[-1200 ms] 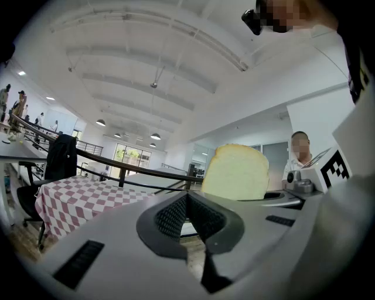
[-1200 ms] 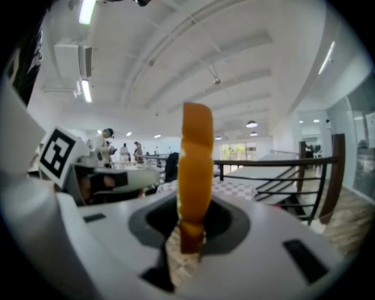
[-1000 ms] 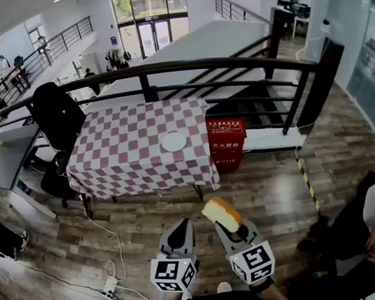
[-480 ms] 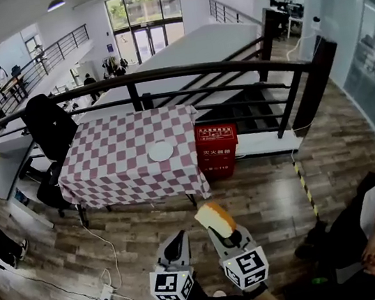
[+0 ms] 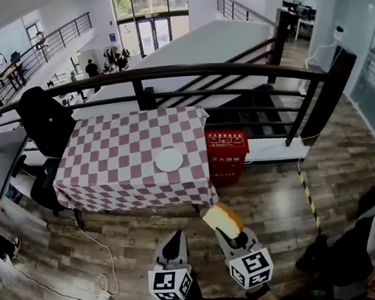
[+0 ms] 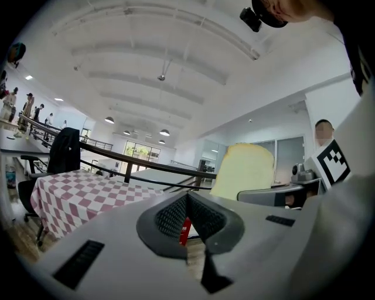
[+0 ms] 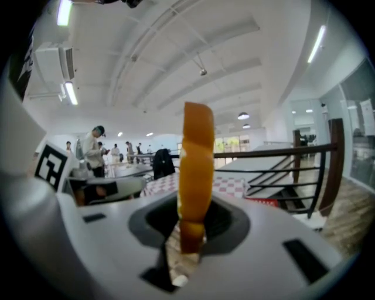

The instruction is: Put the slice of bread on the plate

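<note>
Golden-crusted slice of bread (image 5: 222,218) stands upright in the right gripper (image 5: 229,232) in the head view. The left gripper (image 5: 176,239) sits just beside it. The plate (image 5: 169,160) lies well ahead of both, on the checked table (image 5: 114,157).

Left gripper view: jaws together, nothing between them; bread to their right.

Right gripper view: jaws clamped on the slice's lower end, slice edge-on.

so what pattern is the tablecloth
Dark red and white checks all over the tablecloth; it shows best in the head view.
</note>
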Demonstrator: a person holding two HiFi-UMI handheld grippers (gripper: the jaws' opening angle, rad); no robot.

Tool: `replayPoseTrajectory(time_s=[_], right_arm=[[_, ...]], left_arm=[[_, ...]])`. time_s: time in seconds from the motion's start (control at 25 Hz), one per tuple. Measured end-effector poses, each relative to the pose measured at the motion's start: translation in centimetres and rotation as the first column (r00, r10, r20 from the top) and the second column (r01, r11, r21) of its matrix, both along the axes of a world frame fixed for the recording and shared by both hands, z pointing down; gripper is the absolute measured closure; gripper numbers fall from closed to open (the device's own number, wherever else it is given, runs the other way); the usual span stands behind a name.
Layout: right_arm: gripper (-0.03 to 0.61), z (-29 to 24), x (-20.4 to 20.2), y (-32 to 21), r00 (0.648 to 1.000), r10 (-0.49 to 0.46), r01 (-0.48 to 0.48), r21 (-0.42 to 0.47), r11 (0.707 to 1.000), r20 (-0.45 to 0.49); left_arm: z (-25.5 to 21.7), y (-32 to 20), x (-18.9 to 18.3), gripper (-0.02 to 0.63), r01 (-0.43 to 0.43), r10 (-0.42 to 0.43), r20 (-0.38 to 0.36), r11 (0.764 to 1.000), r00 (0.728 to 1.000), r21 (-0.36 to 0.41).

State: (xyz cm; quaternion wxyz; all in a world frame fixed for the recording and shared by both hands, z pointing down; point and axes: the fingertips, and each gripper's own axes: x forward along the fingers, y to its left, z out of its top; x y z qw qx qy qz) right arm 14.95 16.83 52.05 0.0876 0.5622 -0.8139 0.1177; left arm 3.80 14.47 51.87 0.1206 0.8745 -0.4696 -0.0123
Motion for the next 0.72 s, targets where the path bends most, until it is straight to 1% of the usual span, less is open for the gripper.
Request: replayPoseTrajectory(time_s=[0.12, 0.28, 0.36, 0.56, 0.72], right_arm=[[0.476, -0.6, -2.0, -5.1, 1.0, -0.011, 0.011, -0.012, 1.0, -0.017], [0.476, -2.1, -4.4, -12.1, 0.999, -0.006, 0.006, 0.006, 1.0, -0.032], [0.476, -2.1, -5.4, -15.6, 0.999, -0.004, 0.004, 0.001, 1.0, -0.038], [0.476, -1.0, -8.8, -22.2, 1.0, -0.017, 0.016, -0.037, 0.999, -0.017], [0.476, -0.3, -11.8, -24.7, 0.998, -0.065, 0.063, -0.059, 0.996, -0.023]], left_arm=[[-0.6, -5.6, -1.0, 0.597, -0.014, 0.014, -0.014, 1.0, 1.0, 0.002], [-2.4, -12.9, -3.1, 0.597, -0.022, 0.022, -0.012, 0.999, 1.0, 0.046], [-2.8, -16.1, -4.3, 0.596, -0.015, 0.016, -0.013, 0.998, 1.0, 0.06], [-1.7, -21.3, -8.1, 0.596, 0.001, -0.001, -0.008, 1.0, 1.0, 0.023], [-0.8, -25.2, -11.7, 0.596, 0.038, -0.038, -0.006, 0.999, 0.999, 0.0]])
